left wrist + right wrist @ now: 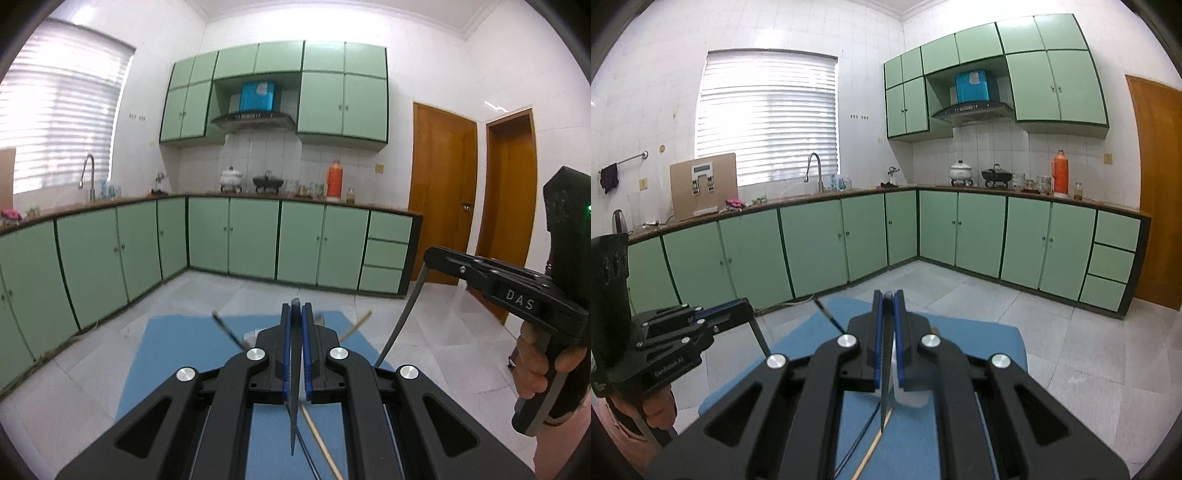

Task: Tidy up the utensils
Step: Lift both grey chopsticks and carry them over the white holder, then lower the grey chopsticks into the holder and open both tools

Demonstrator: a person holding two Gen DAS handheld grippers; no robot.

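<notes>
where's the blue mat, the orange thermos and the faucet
blue mat (166, 343), left wrist view, bare left part
orange thermos (1060, 177), right wrist view, middle of body
faucet (813, 166), right wrist view, curved neck

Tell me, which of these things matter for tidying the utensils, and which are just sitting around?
For the job: left gripper and its dark utensil; right gripper and its metal utensil; wooden chopstick; black chopstick; blue mat.
Just lying about: orange flask; white pot; black pan; tap.

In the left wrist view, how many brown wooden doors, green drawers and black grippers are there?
Brown wooden doors: 2
Green drawers: 3
Black grippers: 2, left gripper and right gripper
Total: 7
</notes>
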